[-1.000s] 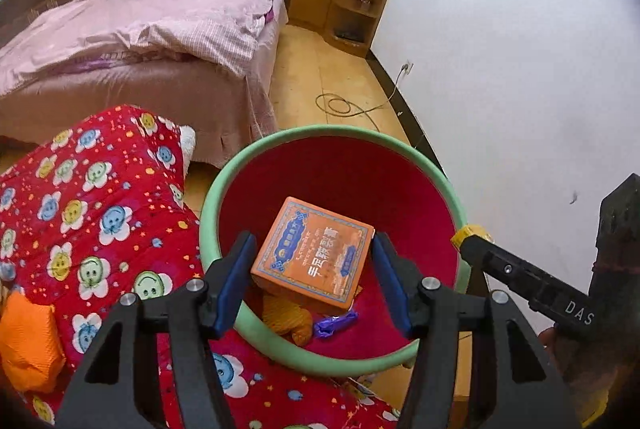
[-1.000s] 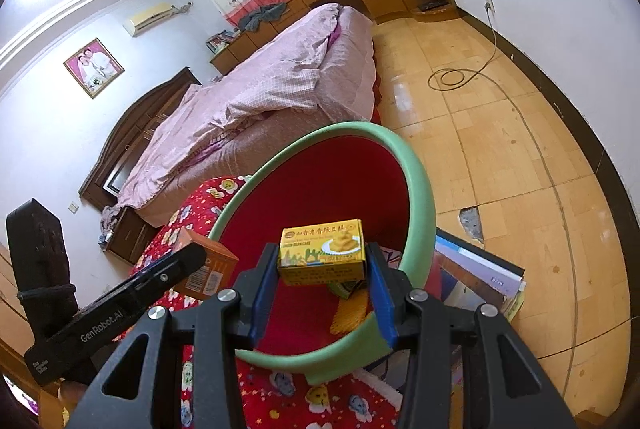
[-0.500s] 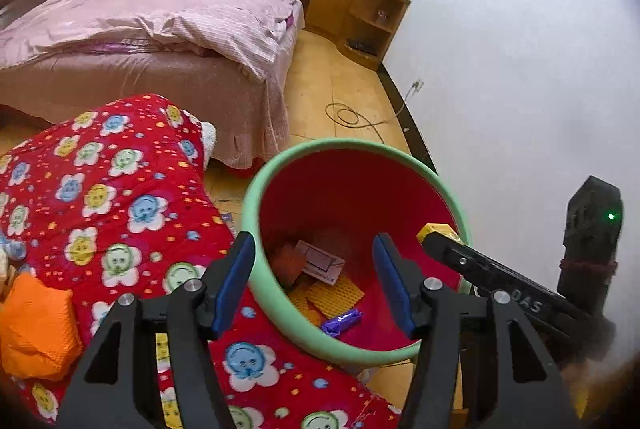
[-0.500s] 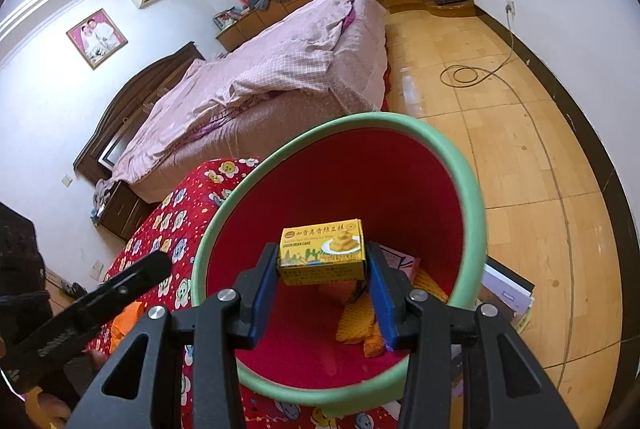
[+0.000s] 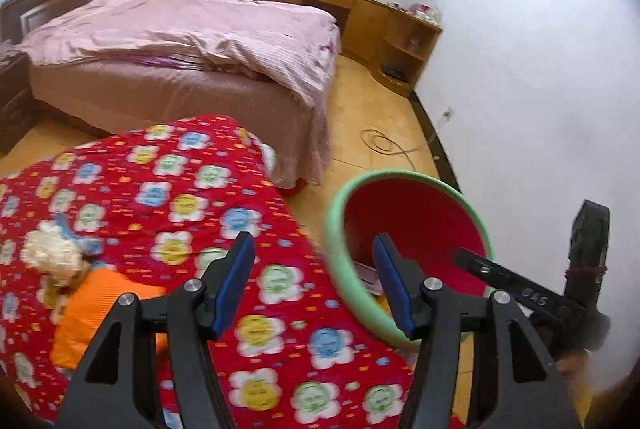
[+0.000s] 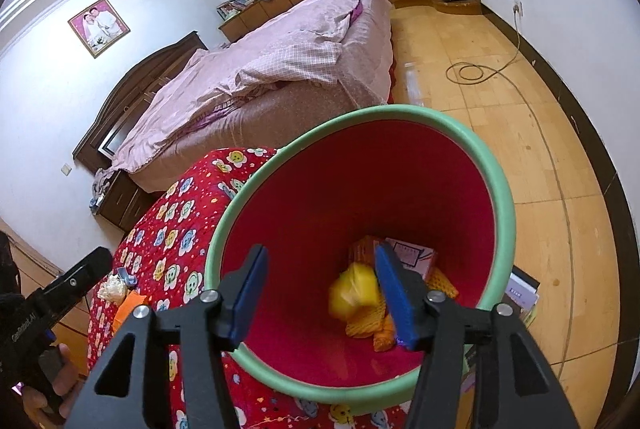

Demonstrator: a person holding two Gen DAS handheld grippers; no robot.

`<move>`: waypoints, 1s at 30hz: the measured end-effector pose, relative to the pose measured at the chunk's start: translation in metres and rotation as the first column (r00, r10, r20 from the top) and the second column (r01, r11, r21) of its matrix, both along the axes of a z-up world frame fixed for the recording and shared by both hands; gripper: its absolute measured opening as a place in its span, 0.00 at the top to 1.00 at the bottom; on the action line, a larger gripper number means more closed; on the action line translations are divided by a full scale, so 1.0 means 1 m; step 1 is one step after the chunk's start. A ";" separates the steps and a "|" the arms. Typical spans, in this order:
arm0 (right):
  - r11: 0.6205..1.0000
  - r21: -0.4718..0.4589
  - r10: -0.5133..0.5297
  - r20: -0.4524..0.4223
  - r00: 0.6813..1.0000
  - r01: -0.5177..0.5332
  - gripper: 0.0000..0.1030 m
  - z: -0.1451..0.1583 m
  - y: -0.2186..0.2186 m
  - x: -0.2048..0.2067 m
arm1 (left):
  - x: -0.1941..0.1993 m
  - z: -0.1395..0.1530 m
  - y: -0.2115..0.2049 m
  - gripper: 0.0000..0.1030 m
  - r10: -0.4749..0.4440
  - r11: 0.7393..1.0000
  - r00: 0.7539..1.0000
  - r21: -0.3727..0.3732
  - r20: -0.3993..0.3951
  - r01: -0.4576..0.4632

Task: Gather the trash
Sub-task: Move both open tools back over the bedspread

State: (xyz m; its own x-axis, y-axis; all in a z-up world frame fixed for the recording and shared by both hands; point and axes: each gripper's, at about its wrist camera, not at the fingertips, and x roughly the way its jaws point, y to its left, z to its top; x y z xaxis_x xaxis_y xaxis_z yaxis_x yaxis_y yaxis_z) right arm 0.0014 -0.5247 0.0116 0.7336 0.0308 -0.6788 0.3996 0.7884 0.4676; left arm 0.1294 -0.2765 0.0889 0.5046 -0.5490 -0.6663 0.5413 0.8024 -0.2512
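Note:
A red bin with a green rim [image 6: 496,189] stands beside a red flowered blanket [image 5: 168,197]. My right gripper [image 6: 322,249] hangs over the bin with its jaws opening. A blurred yellow box [image 6: 352,293] is dropping free below its fingers, touching neither pad. At the bin's bottom lie an orange box [image 6: 362,249], a pink-white box [image 6: 412,255] and orange net wrappers [image 6: 364,323]. My left gripper [image 5: 312,241] is open and empty over the blanket, left of the bin [image 5: 336,241]. An orange packet [image 5: 92,313] and a white fluffy wad [image 5: 52,255] lie on the blanket.
A bed with a pink cover [image 5: 180,41] stands behind the blanket. A coiled cable [image 6: 474,71] lies on the wooden floor by the white wall. Books [image 6: 522,289] sit on the floor to the right of the bin. Wooden cabinets [image 5: 404,37] line the far wall.
The orange box that was between my left fingers now lies in the bin, and the left gripper has swung left over the blanket. The right jaws have widened, and the yellow box has dropped out of them.

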 end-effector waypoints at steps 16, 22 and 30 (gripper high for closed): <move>0.998 0.025 -0.064 -0.007 0.998 0.065 0.32 -0.005 0.006 -0.017 | 0.065 -0.021 0.131 0.41 0.309 0.948 0.951 0.080 0.001 -0.308; 0.995 0.032 -0.090 -0.017 0.996 0.090 0.29 -0.011 0.008 -0.018 | 0.083 -0.040 0.155 0.41 0.385 0.916 0.923 0.124 -0.004 -0.382; 0.995 0.033 -0.094 -0.018 0.995 0.094 0.25 -0.015 0.012 -0.018 | 0.097 -0.067 0.168 0.41 0.437 0.888 0.899 0.173 -0.030 -0.426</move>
